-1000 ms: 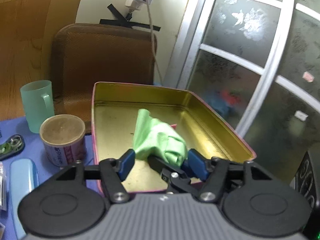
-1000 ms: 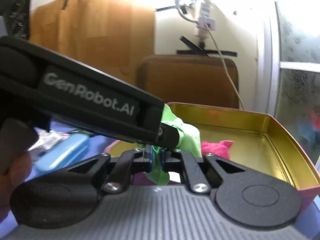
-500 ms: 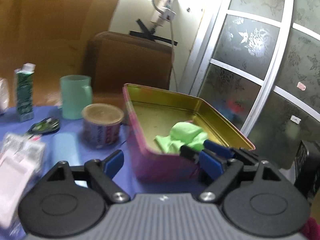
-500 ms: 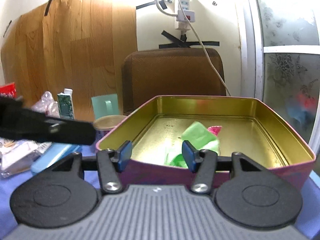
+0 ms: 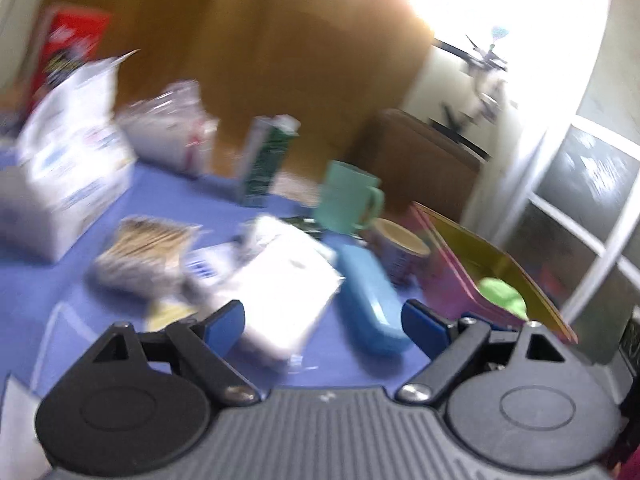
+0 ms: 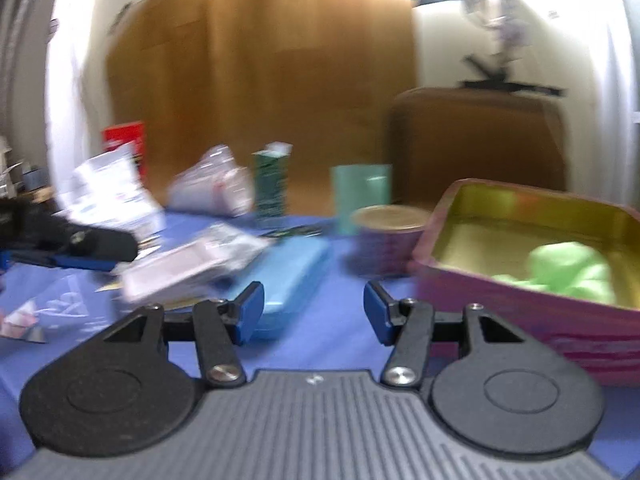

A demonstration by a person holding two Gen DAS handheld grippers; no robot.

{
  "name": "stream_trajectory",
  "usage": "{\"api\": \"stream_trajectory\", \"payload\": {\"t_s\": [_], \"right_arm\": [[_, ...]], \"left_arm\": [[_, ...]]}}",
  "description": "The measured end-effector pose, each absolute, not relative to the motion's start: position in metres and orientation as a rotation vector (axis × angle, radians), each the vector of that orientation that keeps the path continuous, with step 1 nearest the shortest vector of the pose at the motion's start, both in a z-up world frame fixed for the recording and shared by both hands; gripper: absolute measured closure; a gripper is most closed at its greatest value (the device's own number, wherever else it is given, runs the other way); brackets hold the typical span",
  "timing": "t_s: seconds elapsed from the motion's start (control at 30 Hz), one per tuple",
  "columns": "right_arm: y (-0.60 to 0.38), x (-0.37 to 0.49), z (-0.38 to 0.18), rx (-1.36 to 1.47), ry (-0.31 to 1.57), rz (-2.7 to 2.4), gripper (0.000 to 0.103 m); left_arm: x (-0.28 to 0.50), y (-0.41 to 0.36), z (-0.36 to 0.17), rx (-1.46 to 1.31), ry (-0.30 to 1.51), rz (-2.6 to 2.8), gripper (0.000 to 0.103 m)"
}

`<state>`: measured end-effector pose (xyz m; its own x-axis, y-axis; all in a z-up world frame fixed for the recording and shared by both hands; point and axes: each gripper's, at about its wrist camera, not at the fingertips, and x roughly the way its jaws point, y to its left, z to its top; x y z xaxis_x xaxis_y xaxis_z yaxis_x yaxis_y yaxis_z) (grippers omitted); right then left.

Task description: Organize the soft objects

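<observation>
- While both views are blurred, the left gripper shows its jaws spread wide with nothing between them, which suits a hand free to look for another soft item.
- White packets and a blue case lie just ahead of it on the blue table; whether any packet is soft, I cannot tell.
- A carton, green mug and round tub stand further back, apparently hard clutter to leave alone.
- Over the table, the right gripper is likewise wide open and empty, beside the tin.
- At the right, the pink tin holds the green cloth lying loose inside, seemingly the collecting place for soft things.
</observation>
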<state>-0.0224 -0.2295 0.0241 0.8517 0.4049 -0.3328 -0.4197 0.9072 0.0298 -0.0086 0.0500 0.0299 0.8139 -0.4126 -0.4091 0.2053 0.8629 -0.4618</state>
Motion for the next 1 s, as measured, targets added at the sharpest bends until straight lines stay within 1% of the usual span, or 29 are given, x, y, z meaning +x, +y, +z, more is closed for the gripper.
{"api": "stream_trajectory", "payload": {"t_s": [0.17, 0.27, 0.33, 0.37, 0.47, 0.6, 0.63, 0.7, 0.97, 1.0], "right_arm": [[-0.201, 0.014, 0.038, -0.02, 0.374, 0.515, 0.046], [-0.185, 0.048, 0.042, 0.009, 0.434, 0.528, 0.047], [-0.174, 0.068, 0.04, 0.008, 0.474, 0.537, 0.05], [-0.168, 0.076, 0.038, 0.001, 0.498, 0.543, 0.051], [-0.156, 0.093, 0.027, 0.02, 0.614, 0.597, 0.053], [-0.156, 0.073, 0.02, 0.016, 0.627, 0.675, 0.055], [-0.158, 0.066, 0.02, 0.018, 0.625, 0.697, 0.059], [-0.164, 0.058, 0.021, 0.045, 0.626, 0.726, 0.061], [-0.171, 0.025, 0.015, 0.036, 0.619, 0.805, 0.061], [-0.173, 0.022, 0.017, 0.04, 0.607, 0.809, 0.061]], "left_arm": [[-0.006, 0.073, 0.015, -0.52, 0.557, -0.324, 0.015], [-0.002, 0.078, 0.005, -0.569, 0.595, -0.328, 0.016], [0.001, 0.079, -0.002, -0.598, 0.621, -0.332, 0.017], [0.003, 0.079, -0.004, -0.609, 0.629, -0.336, 0.02], [0.003, 0.08, -0.007, -0.626, 0.635, -0.353, 0.021], [0.003, 0.081, -0.008, -0.623, 0.63, -0.367, 0.022], [0.005, 0.081, -0.009, -0.619, 0.645, -0.38, 0.022], [0.001, 0.082, -0.01, -0.617, 0.632, -0.369, 0.022], [-0.025, 0.097, -0.01, -0.603, 0.622, -0.385, 0.021], [-0.031, 0.098, -0.01, -0.595, 0.621, -0.387, 0.019]]}}
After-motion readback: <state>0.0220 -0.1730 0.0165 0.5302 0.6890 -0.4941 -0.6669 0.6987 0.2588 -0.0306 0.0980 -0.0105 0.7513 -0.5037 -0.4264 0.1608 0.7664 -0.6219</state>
